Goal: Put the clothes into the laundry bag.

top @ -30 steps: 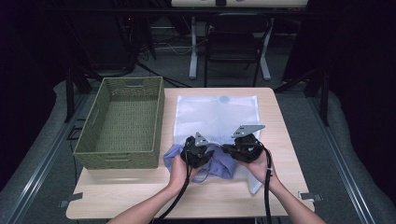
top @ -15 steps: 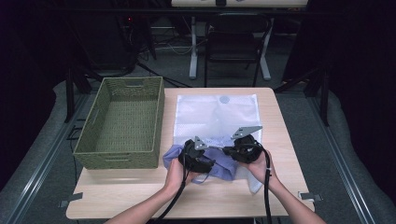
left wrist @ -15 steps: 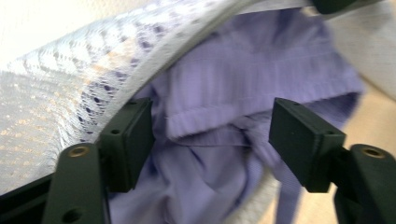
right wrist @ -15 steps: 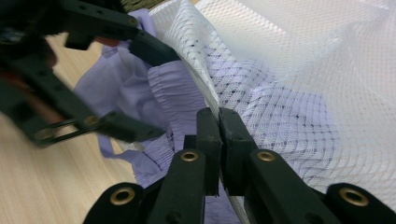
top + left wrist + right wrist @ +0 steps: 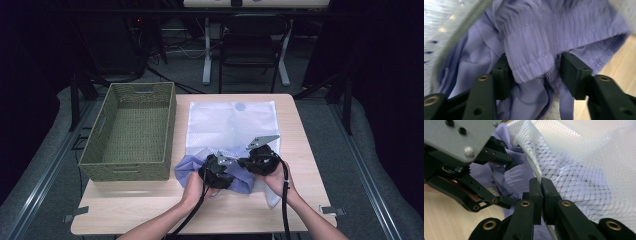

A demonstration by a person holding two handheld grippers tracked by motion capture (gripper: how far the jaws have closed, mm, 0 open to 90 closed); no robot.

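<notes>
Left gripper (image 5: 532, 71): jaws apart around a fold of purple garment (image 5: 544, 37). Right gripper (image 5: 541, 191): clamped on edge of white mesh bag (image 5: 584, 170). Both near table's (image 5: 150, 212) front edge, garment bunched at bag's near end. Green basket (image 5: 131, 132) along left edge.

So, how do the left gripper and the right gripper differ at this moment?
The left gripper has its jaws apart, standing on both sides of a gathered band of the purple garment; the right gripper has its jaws pressed shut on the edge of the white mesh bag. The left gripper works on solid purple cloth, the right on see-through netting. Both are black, each held in a hand, close together at the bag's near end.
</notes>
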